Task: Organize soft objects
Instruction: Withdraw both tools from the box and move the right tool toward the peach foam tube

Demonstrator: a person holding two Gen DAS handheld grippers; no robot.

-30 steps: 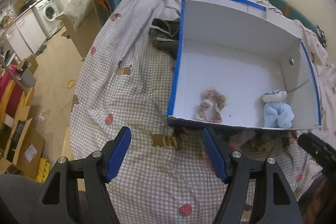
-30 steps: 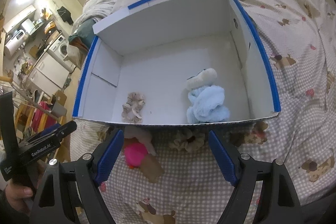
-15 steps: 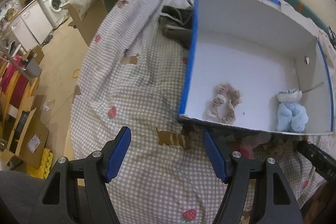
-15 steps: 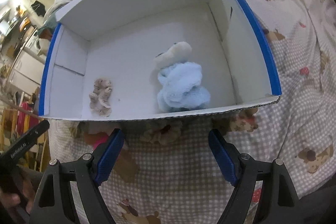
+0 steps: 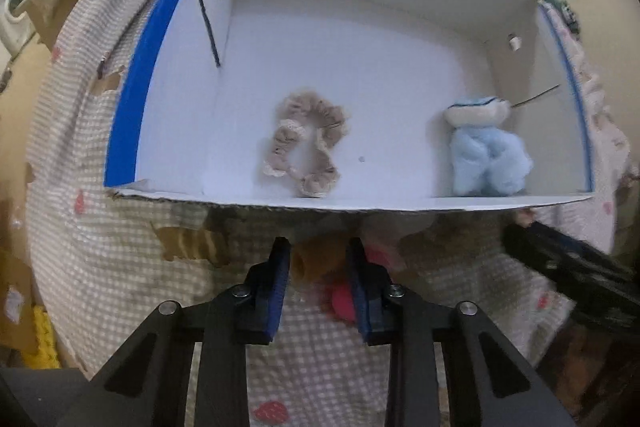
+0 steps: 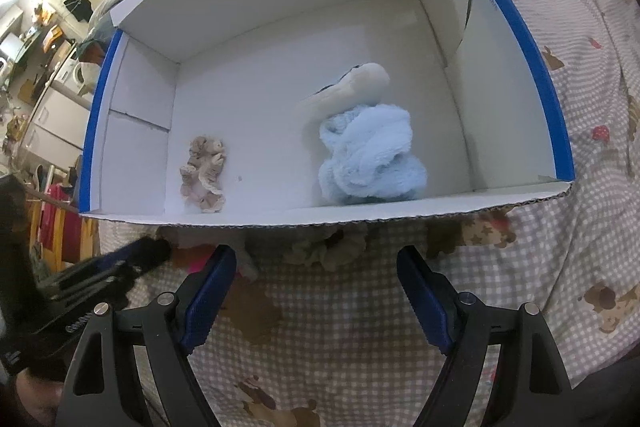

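A white box with blue rims [image 5: 124, 131] [image 6: 532, 39] lies on the checked bedspread. Inside are a beige scrunchie [image 5: 306, 143] [image 6: 203, 174] and a light blue plush toy [image 5: 486, 151] [image 6: 370, 147]. Just outside the box's near wall lie a pink and grey soft toy [image 5: 344, 303] [image 6: 198, 261] and a beige scrunchie [image 6: 324, 251]. My left gripper [image 5: 320, 267] has its blue pads closed around a tan part of the pink toy [image 5: 316, 261]. My right gripper [image 6: 316, 291] is open and empty, before the beige scrunchie.
The bedspread [image 6: 580, 107] slopes away on all sides. Left of the bed are the floor, cardboard boxes [image 5: 16, 291] and a washing machine [image 5: 14, 7]. The left gripper's body [image 6: 80, 287] shows at the lower left of the right wrist view.
My left gripper moved right and forward to the box's near wall and closed from wide open onto the pink toy. The right gripper moved closer to the box, still open.
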